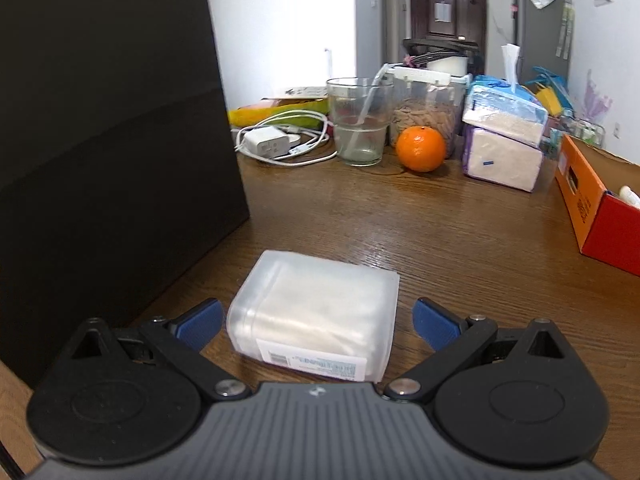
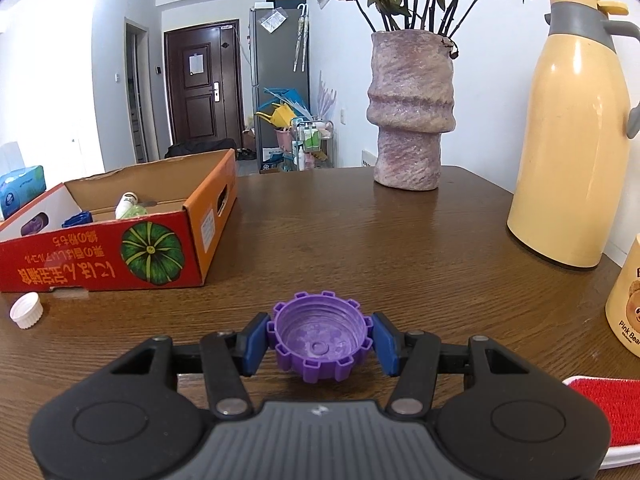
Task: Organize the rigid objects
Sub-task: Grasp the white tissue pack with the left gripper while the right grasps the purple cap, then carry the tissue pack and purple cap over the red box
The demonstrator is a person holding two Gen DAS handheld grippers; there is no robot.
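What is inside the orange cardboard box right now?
In the orange cardboard box, the right wrist view shows a white-capped bottle and a blue lid. The near wall hides the box floor and anything lower.

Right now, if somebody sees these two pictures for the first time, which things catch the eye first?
The ridged purple plastic cap, hollow side up, sits clamped between the right gripper pads, low over the brown wooden table. The frosted translucent plastic box lies between the open left gripper fingers. Behind stand the red-orange cardboard box printed with a green pumpkin and the bright orange fruit.
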